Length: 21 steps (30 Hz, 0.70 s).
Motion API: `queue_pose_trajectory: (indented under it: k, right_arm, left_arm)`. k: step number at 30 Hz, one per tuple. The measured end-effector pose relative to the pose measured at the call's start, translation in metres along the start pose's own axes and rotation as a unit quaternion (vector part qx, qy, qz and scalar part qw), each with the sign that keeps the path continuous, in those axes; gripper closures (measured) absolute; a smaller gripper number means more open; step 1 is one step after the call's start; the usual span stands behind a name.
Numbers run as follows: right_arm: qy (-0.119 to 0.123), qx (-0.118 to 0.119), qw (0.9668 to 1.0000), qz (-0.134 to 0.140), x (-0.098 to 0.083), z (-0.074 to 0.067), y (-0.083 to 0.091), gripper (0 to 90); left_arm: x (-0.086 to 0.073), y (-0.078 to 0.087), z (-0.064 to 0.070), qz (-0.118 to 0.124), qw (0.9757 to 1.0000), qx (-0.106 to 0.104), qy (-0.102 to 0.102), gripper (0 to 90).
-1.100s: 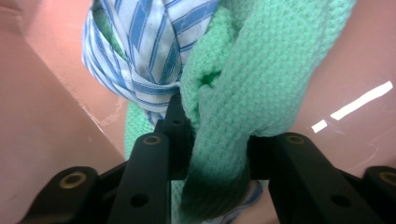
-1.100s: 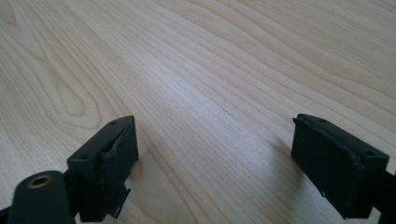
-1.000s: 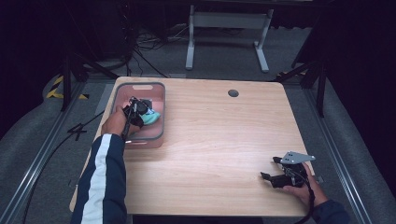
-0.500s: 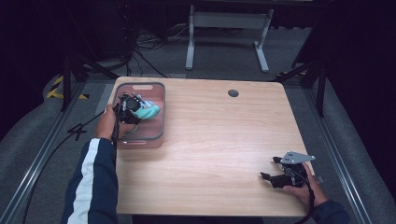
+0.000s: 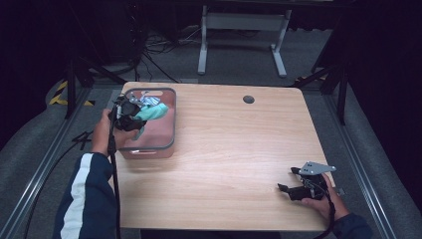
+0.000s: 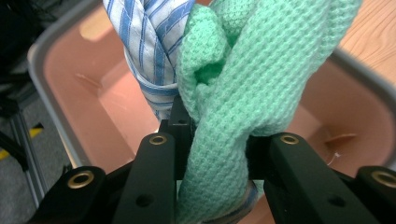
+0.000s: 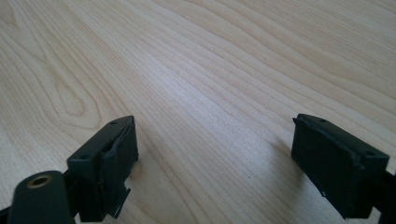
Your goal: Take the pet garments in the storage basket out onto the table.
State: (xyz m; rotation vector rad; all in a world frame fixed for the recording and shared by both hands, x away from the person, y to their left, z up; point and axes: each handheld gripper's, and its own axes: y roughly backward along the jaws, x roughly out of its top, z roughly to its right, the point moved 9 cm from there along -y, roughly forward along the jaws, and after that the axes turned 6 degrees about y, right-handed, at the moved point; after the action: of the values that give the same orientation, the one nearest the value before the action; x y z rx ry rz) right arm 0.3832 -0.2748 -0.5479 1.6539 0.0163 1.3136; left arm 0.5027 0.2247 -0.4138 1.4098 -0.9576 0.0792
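My left gripper hangs over the pink bin at the table's left, shut on a green knitted cloth. A blue-striped white cloth is bunched against it. In the left gripper view the green cloth is pinched between the black jaws of the left gripper. The striped cloth hangs just beside it, with the bin below. My right gripper rests near the table's front right corner. In the right gripper view the right gripper stands open over bare wood.
The wooden table has a dark round grommet near its far edge. The left gripper's cable trails down past the striped sleeve. Metal rails run along the floor on both sides.
My left gripper has lifted out of the bin with the cloths and drifted slightly left. The right gripper has stayed put.
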Motion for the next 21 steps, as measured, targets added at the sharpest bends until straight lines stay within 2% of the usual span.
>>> queue_pose_trajectory:
  k: [6, 7, 10, 12, 14, 16, 17, 21]
  right_arm:
    - [0.0, 0.0, 1.0, 0.0, 0.0, 0.0, 0.0, 15.1]
    - [0.0, 0.0, 1.0, 0.0, 0.0, 0.0, 0.0, 15.1]
    - [0.0, 0.0, 1.0, 0.0, 0.0, 0.0, 0.0, 15.1]
    - [0.0, 0.0, 1.0, 0.0, 0.0, 0.0, 0.0, 15.1]
    - [0.0, 0.0, 1.0, 0.0, 0.0, 0.0, 0.0, 15.1]
    - [0.0, 0.0, 1.0, 0.0, 0.0, 0.0, 0.0, 15.1]
    - [0.0, 0.0, 1.0, 0.0, 0.0, 0.0, 0.0, 15.1]
    - [0.0, 0.0, 1.0, 0.0, 0.0, 0.0, 0.0, 15.1]
  left_arm:
    - [0.007, 0.022, 0.011, 0.034, 0.9993, -0.007, -0.009, 71.7]
    - [0.007, 0.025, 0.013, 0.034, 0.9992, -0.007, -0.018, 71.7]
    - [0.009, 0.032, 0.023, 0.043, 0.9986, -0.012, -0.028, 71.7]
    - [0.01, 0.034, 0.025, 0.045, 0.9983, -0.011, -0.035, 71.7]
    - [0.012, 0.037, 0.036, 0.049, 0.9976, -0.023, -0.043, 71.7]
    - [0.015, 0.038, 0.043, 0.051, 0.9968, -0.024, -0.056, 71.7]
    - [0.015, 0.038, 0.043, 0.051, 0.9968, -0.024, -0.056, 71.7]
    - [0.022, 0.043, 0.059, 0.055, 0.9952, -0.034, -0.073, 71.7]
